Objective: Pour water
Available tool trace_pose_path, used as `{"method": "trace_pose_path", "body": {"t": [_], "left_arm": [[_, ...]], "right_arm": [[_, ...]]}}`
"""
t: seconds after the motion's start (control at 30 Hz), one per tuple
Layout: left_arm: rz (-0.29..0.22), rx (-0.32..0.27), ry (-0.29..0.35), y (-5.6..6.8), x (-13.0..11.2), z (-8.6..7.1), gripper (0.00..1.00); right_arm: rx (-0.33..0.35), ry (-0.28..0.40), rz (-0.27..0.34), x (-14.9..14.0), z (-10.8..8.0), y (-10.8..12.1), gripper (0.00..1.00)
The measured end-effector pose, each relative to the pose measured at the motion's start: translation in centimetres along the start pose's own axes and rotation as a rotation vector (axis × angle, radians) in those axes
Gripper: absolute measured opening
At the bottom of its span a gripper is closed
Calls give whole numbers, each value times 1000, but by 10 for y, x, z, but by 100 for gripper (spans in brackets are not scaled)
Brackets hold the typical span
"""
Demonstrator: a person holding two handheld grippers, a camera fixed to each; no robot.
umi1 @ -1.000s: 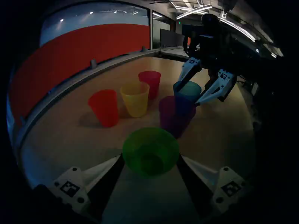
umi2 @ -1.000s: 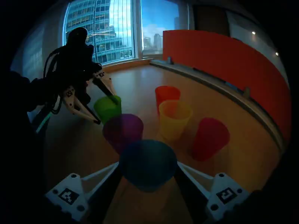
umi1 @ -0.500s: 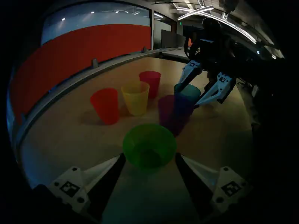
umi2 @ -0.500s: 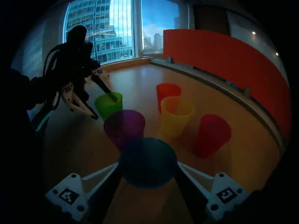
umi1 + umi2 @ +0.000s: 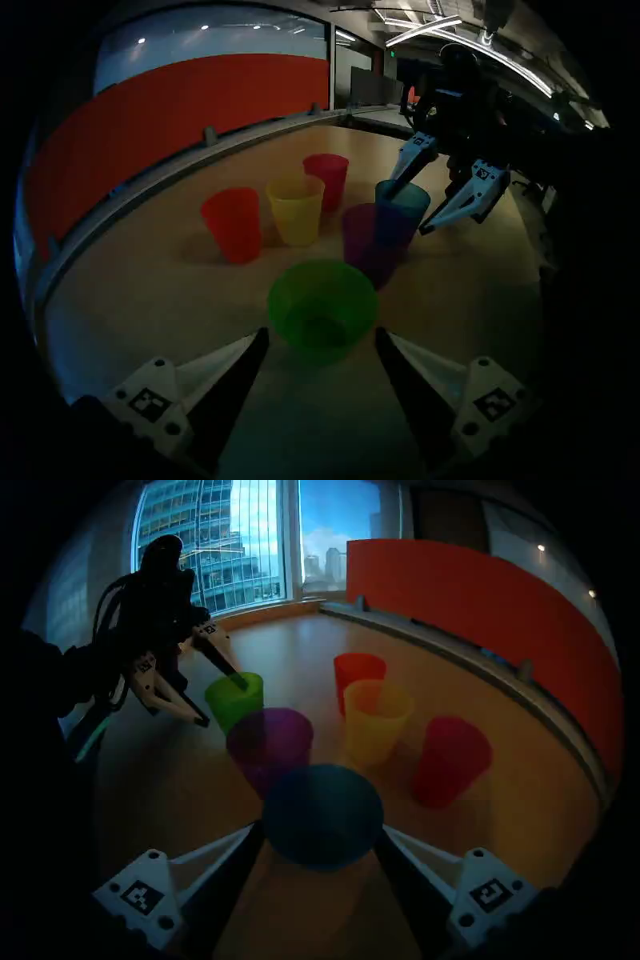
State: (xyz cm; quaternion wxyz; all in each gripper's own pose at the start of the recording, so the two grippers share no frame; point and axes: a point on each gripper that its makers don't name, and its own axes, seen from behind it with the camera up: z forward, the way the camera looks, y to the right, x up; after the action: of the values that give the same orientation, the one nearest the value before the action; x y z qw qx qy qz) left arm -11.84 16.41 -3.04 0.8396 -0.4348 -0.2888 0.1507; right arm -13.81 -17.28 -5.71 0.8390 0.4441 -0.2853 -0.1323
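My left gripper (image 5: 320,332) is shut on a green cup (image 5: 322,312), upright and low over the wooden table (image 5: 152,280). In the same view, beyond a purple cup (image 5: 370,240), the right gripper (image 5: 408,206) holds a teal cup (image 5: 400,210). In the right gripper view my right gripper (image 5: 318,826) is shut on that teal cup (image 5: 322,816). The purple cup (image 5: 270,748) stands just past it. Farther off, the left gripper (image 5: 220,698) pinches the green cup (image 5: 234,700). I cannot tell whether any cup holds water.
Three more cups stand in a row: orange (image 5: 234,224), yellow (image 5: 295,208) and crimson (image 5: 326,180). A red wall panel (image 5: 160,112) runs behind a raised ledge along the table's far edge. A person's dark sleeve (image 5: 72,680) and windows (image 5: 232,544) are behind the left gripper.
Both grippers keep their cups. The left gripper view has drifted slightly, so the cup row sits a bit to the right; in the right gripper view the scene has slid up a little.
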Motion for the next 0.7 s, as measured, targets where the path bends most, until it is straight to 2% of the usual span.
{"method": "trace_pose_path", "body": {"t": [0.4,0.7], "left_arm": [[-30,48,28,0,-4,-18,99],[-37,107,40,-3,-7,-35,99]], "right_arm": [[-66,3,16,-16,-27,8,100],[-136,35,39,-22,-50,17,100]]}}
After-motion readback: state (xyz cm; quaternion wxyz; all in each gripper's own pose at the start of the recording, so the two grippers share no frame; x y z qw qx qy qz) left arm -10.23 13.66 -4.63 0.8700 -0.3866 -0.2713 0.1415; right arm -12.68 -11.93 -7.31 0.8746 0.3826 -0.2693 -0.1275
